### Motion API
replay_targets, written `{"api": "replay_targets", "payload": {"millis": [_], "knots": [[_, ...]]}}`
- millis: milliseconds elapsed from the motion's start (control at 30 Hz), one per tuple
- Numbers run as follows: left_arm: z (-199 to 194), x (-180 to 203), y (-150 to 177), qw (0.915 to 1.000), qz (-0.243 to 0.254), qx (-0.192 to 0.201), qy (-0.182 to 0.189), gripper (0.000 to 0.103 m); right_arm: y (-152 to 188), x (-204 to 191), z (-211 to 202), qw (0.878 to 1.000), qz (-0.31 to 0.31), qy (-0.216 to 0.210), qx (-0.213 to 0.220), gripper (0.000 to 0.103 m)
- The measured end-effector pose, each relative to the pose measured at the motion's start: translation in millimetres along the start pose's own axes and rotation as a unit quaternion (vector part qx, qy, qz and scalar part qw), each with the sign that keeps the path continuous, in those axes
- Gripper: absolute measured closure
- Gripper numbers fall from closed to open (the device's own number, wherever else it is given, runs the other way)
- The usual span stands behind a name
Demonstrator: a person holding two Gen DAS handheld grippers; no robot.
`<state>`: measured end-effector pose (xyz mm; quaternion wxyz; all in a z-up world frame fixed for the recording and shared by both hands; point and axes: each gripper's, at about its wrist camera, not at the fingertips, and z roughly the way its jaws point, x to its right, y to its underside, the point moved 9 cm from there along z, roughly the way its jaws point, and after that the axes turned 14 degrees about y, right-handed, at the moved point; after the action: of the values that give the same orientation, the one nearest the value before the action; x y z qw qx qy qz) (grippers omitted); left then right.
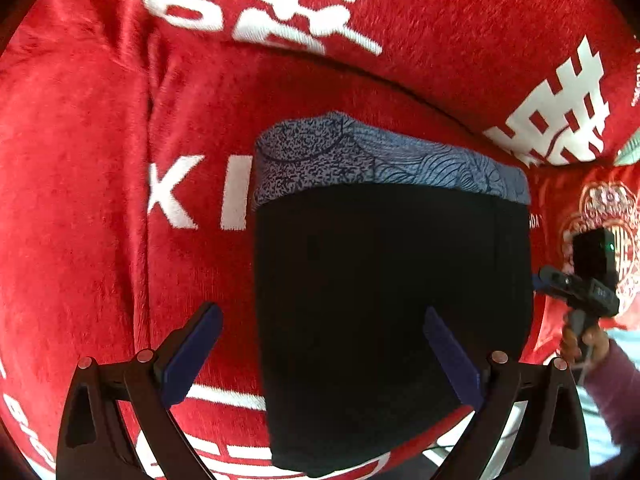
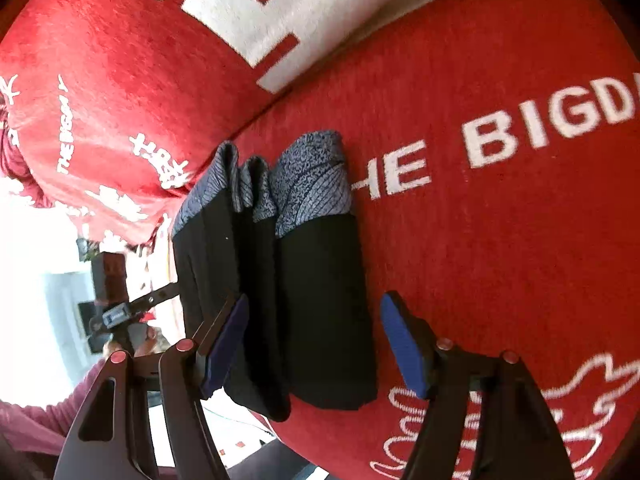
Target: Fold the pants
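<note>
Right gripper spread wide, nothing pinched, straddling the near end of the folded pants. Pants lie on red cushion, long axis running away toward patterned waistband. Left gripper also spread, empty, over the bundle's left edge.

Your light is bright and even. Daylight blows out the right wrist view's left edge. Fisheye bends both rims, with slight blur.

We see a red plush cover printed with white lettering and white characters; a red cushion rests beside it.
</note>
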<state>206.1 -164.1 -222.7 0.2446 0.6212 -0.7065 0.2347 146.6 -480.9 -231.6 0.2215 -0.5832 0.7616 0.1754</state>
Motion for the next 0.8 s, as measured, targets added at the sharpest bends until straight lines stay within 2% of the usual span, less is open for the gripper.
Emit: {"api": "replay_targets", "payload": {"millis": [100, 233, 433, 800], "knots": [[7.2, -2.1, -3.4, 0.9998, 0.012, -0.013, 0.012, 0.002, -1.3, 0.4, 6.1, 1.000, -0.011, -0.014, -0.013, 0.031], [20.9, 2.5, -8.2, 0.9992, 0.014, -0.019, 0.033, 0.002, -2.1, -4.6, 14.6, 0.998, -0.018, -0.058, -0.031, 0.031], [40.1, 16.0, -12.1, 0.9984, 0.023, -0.020, 0.048, 0.001, -8.5, -13.3, 24.7, 0.995, -0.020, -0.090, -0.036, 0.030], [39.3, 15.4, -11.5, 0.9993, 0.010, 0.006, 0.036, 0.000, -14.1, -15.8, 29.3, 0.994, 0.008, -0.093, -0.049, 0.031]]}}
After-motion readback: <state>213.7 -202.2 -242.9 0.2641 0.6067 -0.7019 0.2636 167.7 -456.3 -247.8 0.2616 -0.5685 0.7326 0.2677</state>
